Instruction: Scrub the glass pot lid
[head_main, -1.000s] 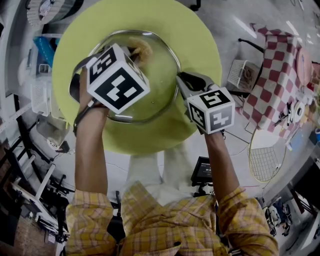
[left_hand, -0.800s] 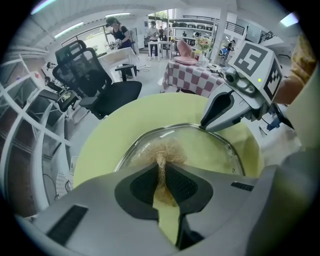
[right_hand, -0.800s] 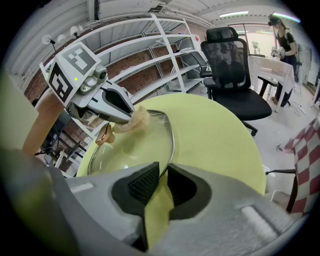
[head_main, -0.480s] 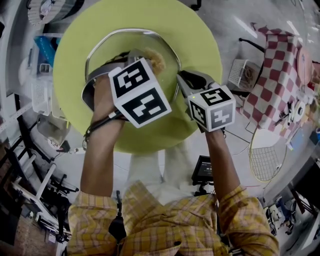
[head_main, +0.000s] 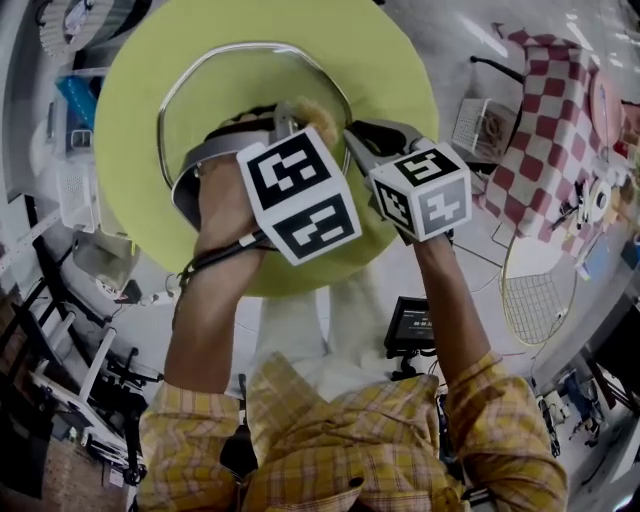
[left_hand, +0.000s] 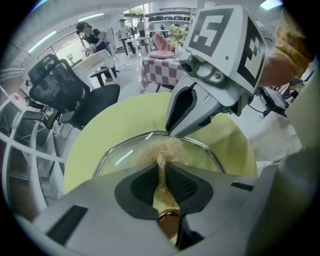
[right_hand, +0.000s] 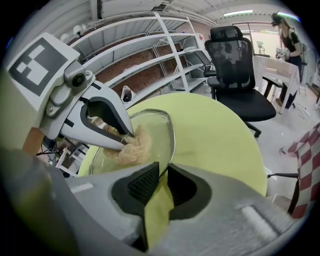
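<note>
In the head view, the glass lid is over the round green table. I cannot tell if it lies flat. My left gripper and right gripper meet at the lid's right edge.

In the left gripper view, my jaws are squeezed tight on a fuzzy tan scrubber. It touches the glass.

In the right gripper view, my jaws are nearly together. They pinch the lid's metal rim to hold it steady.

I think the scrubbing is under way. I see no dirt or soap, so I cannot tell how much is clean. The left side probably needs rubbing too.
</note>
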